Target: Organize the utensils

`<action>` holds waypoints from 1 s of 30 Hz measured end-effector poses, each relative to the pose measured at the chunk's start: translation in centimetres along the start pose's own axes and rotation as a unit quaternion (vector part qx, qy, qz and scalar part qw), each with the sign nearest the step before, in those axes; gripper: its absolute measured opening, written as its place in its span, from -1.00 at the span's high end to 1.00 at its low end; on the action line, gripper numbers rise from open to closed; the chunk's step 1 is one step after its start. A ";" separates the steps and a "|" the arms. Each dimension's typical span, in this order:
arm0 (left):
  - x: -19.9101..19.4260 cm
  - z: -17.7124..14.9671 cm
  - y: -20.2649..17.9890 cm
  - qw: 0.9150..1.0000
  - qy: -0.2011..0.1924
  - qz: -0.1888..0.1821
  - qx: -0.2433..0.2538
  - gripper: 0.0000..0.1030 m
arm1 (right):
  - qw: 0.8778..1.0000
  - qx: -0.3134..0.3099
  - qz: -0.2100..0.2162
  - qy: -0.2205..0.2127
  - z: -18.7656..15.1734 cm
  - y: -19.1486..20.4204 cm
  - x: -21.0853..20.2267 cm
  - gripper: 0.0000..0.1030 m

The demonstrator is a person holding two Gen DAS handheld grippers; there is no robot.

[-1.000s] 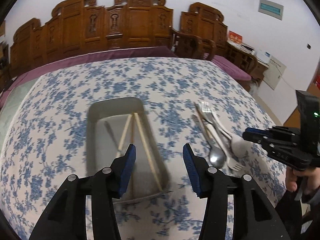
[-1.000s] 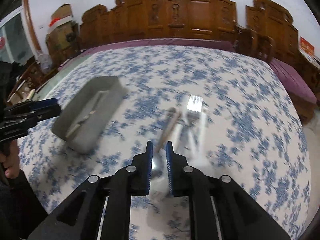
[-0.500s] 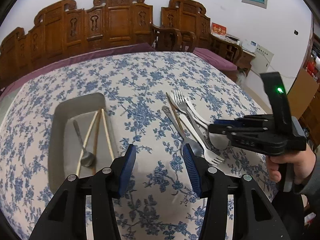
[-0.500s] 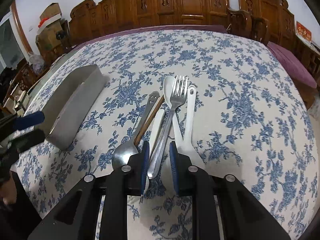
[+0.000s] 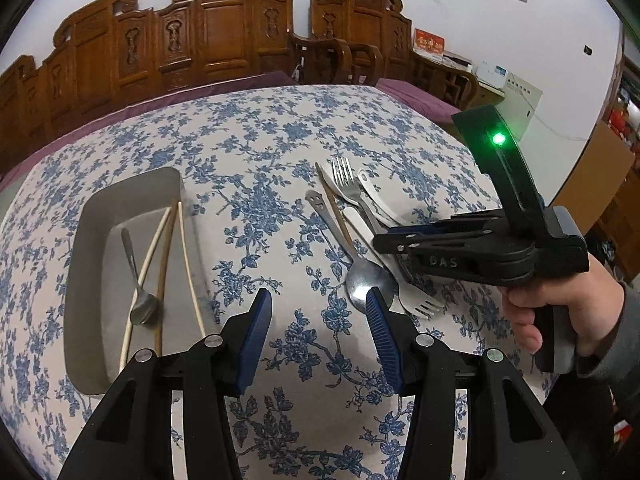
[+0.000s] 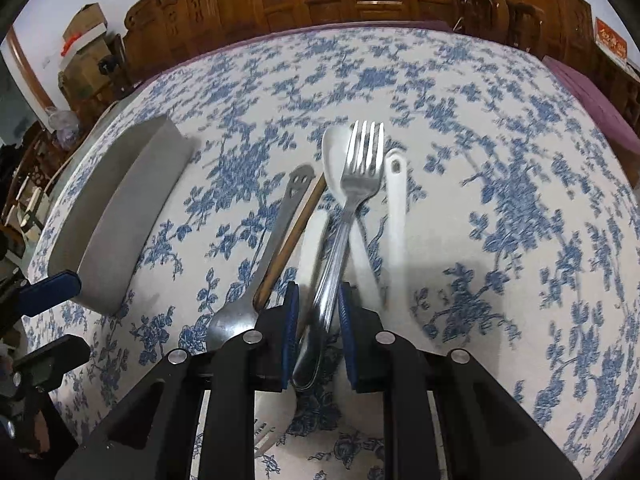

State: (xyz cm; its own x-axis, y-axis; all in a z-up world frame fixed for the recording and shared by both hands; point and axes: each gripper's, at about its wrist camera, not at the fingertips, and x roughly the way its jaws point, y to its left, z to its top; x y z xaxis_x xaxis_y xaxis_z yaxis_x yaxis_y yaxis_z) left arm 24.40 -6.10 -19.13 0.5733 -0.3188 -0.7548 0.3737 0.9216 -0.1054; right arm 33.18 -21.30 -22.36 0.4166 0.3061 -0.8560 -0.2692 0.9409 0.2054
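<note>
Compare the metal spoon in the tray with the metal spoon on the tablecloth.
The tray spoon is smaller and lies in the grey tray across chopsticks. The tablecloth spoon is larger, has a smiley cut-out handle, and lies in the loose pile. Both are shiny metal, bowls toward the camera.

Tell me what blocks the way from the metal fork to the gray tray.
On the tablecloth between the metal fork and the gray tray lie the smiley-handled spoon and a brown chopstick. Lifted over these, the fork has nothing visible in its way.
</note>
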 end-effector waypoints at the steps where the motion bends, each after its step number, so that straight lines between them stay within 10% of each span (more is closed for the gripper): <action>1: 0.1 0.0 -0.1 1.000 0.001 0.000 0.001 0.10 | 1.000 0.001 -0.001 0.002 0.0 0.0 0.1 0.57; 30: 1.6 -0.4 -0.5 1.000 0.014 0.000 0.006 0.10 | 0.999 0.011 -0.013 -0.030 0.1 -0.5 -2.3 0.96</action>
State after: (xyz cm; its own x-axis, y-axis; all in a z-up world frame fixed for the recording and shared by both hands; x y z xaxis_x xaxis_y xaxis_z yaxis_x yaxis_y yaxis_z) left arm 24.83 -6.98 -20.50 0.5525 -0.3125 -0.7727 0.3825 0.9187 -0.0980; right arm 32.42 -22.43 -20.45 0.4745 0.2886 -0.8316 -0.2387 0.9515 0.1940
